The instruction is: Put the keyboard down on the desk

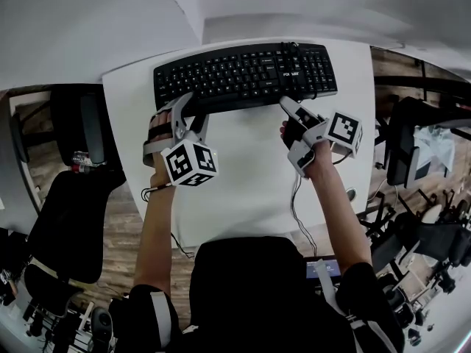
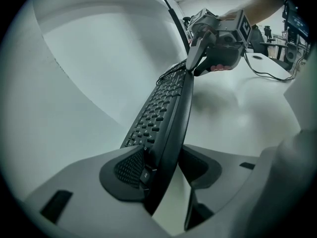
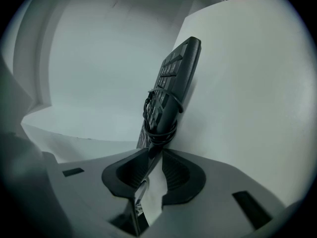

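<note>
One keyboard (image 1: pixel 245 76), one desk (image 1: pixel 243 175); left gripper (image 1: pixel 191 112) and right gripper (image 1: pixel 289 110) jaws each clamp keyboard's near edge.

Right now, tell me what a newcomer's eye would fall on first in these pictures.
The black keyboard stretches across the far side of the white desk, dark against the pale top. The left gripper and the right gripper each grip its near edge, one towards each end. In the right gripper view, a black cable is looped round the keyboard.
</note>
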Motion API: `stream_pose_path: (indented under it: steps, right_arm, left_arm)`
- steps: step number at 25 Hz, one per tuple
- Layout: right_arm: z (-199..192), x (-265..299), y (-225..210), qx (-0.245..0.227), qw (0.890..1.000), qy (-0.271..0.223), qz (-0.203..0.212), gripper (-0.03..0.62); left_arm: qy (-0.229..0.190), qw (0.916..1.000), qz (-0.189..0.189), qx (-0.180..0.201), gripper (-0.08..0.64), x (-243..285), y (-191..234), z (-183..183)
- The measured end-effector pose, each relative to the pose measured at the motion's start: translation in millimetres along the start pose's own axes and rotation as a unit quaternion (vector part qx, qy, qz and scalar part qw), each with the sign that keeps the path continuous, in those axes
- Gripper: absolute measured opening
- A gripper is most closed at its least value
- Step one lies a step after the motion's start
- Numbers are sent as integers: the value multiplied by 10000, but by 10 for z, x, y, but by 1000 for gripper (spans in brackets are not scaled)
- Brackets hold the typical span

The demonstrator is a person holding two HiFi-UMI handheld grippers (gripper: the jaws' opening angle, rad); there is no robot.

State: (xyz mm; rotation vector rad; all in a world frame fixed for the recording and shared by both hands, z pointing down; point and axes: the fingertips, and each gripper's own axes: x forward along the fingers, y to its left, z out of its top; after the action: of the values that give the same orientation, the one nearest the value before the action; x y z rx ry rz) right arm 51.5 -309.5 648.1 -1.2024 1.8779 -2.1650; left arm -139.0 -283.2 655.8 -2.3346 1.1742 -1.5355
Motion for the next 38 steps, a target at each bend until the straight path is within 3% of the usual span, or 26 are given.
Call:
stream_pose_path:
  steps: [9, 16, 27, 33, 38]
  right_arm:
    - [-5, 4, -127, -34, 9999, 42, -110, 107]
    - [-18, 18, -182, 99, 9999, 90, -81, 107]
    - [-26, 38, -277, 290, 9994, 85, -172, 107]
    - [-45, 29, -287, 404, 9988, 94, -270, 107]
    - [-60, 2, -210, 466, 9987, 131, -145, 83]
  left_arm:
    - [25, 9988, 72, 482, 229, 132, -92, -35]
    - [89, 9990, -186, 393, 236, 151, -144, -36]
    - [-21, 9954, -848, -452, 272, 146, -258, -10]
    - [-21, 9921, -980, -782, 272, 120, -248, -12]
    - [-206, 9901, -808, -1125, 250, 50, -111, 66]
